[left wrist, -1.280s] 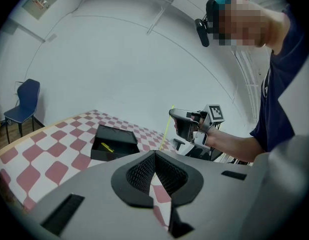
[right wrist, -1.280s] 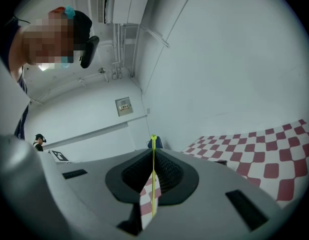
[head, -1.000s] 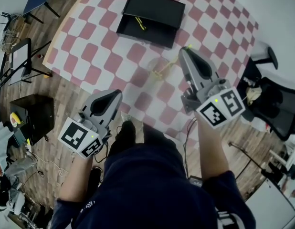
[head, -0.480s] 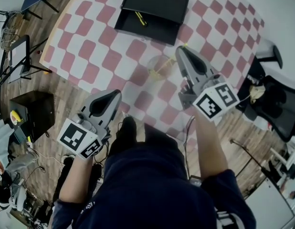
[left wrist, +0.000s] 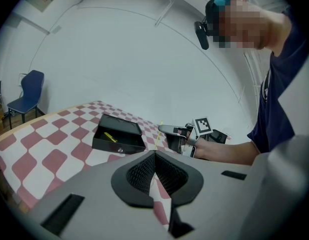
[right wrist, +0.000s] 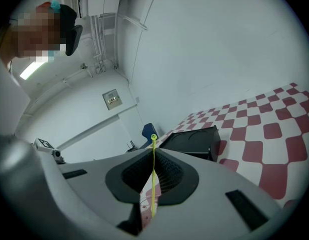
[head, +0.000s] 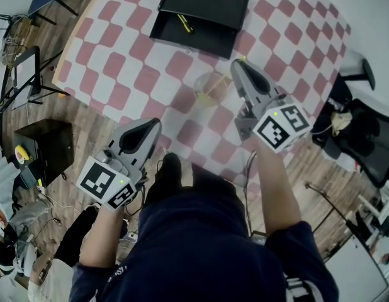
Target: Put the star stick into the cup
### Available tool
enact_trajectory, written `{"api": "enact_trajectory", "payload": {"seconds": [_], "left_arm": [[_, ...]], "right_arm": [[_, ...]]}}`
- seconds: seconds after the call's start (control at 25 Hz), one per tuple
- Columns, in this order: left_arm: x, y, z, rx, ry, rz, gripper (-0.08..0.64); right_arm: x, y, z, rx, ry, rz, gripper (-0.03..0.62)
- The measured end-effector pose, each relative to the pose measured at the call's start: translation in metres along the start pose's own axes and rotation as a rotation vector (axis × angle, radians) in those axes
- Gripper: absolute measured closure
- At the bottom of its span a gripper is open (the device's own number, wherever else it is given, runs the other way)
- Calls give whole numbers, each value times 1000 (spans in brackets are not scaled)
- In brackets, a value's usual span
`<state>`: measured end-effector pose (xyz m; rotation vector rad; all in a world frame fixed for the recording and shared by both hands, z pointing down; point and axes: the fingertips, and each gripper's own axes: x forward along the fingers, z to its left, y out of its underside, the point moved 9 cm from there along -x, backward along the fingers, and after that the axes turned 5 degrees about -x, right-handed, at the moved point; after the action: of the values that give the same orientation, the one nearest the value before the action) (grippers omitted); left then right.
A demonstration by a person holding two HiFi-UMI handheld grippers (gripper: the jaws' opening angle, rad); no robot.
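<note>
A clear cup (head: 208, 90) stands on the checked table (head: 144, 74), just left of my right gripper (head: 235, 63). That gripper is shut on the thin yellow star stick (head: 216, 87), which slants from the jaws down-left over the cup's outline. I cannot tell whether its end is inside. In the right gripper view the star stick (right wrist: 153, 184) stands upright between the closed pads of the right gripper (right wrist: 153, 154). My left gripper (head: 156, 123) hovers at the table's near edge, shut and holding nothing. The left gripper (left wrist: 154, 155) looks toward the right gripper (left wrist: 170, 131) and the stick (left wrist: 159, 133).
A black open box (head: 197, 17) sits at the far side of the table with another yellow stick (head: 185, 24) inside. A black case (head: 46, 150) and stands are on the wooden floor at left. An office chair (head: 364, 137) is at right.
The right gripper has edged slightly up and left, closer to the cup, with the stick still held. The left gripper has stayed put.
</note>
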<state>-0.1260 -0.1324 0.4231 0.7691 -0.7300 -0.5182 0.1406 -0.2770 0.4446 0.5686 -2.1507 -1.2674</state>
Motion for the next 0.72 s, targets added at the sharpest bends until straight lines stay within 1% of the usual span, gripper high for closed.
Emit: {"api": "enact_trajectory", "payload": {"seconds": [0.16,0.36,0.72], "left_arm": [[2,-1,-3,2,4,0,529],[4,-2,-4,7,7,4,529],[4,-8,-8,25,13,7,529]], "right_arm": [[2,2,-7,15,19,-2,568],[4,4,-21,57,50,0,568],[4,7,-33,93,95,13,568]]}}
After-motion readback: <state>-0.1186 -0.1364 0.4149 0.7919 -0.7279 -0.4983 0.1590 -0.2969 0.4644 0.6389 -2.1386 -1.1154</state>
